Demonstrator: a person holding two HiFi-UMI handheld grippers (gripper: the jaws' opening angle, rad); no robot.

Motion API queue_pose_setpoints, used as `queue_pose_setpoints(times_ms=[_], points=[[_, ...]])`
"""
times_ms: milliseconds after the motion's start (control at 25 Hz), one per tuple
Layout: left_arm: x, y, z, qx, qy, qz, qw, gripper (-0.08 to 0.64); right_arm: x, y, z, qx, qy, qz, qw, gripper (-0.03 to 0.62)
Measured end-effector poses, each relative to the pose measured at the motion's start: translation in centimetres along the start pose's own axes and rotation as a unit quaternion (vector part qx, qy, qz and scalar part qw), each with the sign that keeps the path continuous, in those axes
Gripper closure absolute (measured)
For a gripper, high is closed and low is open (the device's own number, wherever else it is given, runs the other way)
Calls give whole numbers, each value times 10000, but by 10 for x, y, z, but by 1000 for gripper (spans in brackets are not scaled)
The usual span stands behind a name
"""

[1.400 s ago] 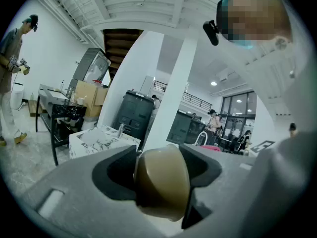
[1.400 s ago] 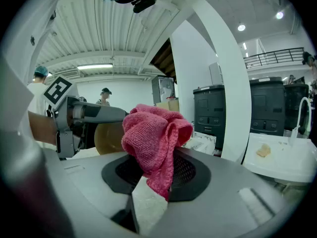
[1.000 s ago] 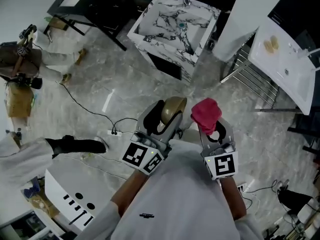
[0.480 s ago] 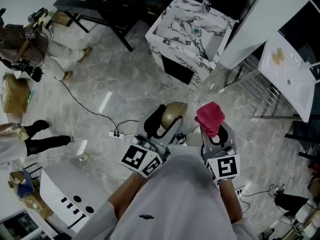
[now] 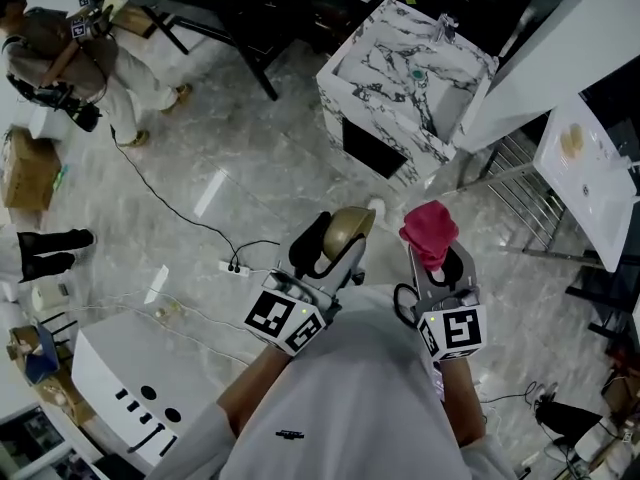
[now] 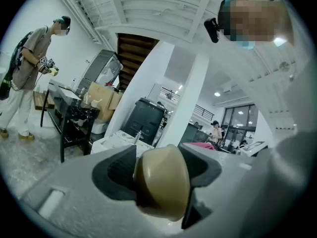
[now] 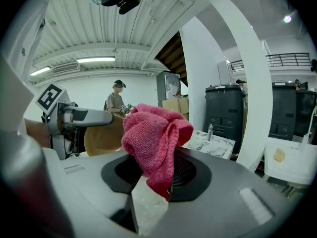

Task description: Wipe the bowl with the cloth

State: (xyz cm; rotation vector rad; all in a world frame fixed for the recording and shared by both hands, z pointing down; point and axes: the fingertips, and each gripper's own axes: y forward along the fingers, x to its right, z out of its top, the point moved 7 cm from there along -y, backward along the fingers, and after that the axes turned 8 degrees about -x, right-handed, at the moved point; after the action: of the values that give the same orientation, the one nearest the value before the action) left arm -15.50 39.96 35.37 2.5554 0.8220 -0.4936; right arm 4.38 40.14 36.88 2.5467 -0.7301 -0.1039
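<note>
Marble floor [image 5: 250, 158]; veined sink [image 5: 380, 63] (white)

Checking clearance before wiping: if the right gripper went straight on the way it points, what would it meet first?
Nothing near: the right gripper, shut on the cloth, points past the bowl toward the marble sink unit, probably first, though depth is unclear.

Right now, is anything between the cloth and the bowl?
Nothing visible. The right claw is shut on the cloth, and the left claw is shut on the bowl. They are held side by side, not touching, with only open air in the gap between them.
</note>
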Motion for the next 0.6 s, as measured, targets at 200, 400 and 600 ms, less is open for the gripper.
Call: queue_pose_setpoints(times_ms=[200,400,600], points=[[-32,39,16,-52,60,76,9999,287,36,47,3,-53,137,-1,9999,454],[-69,99,51,-90,132,121,9998,287,76,106,26,-97,173,140,9997,454],[-89,174,119,-25,375,-36,9993,287,131,159,83,26,-4,170,9999,454]])
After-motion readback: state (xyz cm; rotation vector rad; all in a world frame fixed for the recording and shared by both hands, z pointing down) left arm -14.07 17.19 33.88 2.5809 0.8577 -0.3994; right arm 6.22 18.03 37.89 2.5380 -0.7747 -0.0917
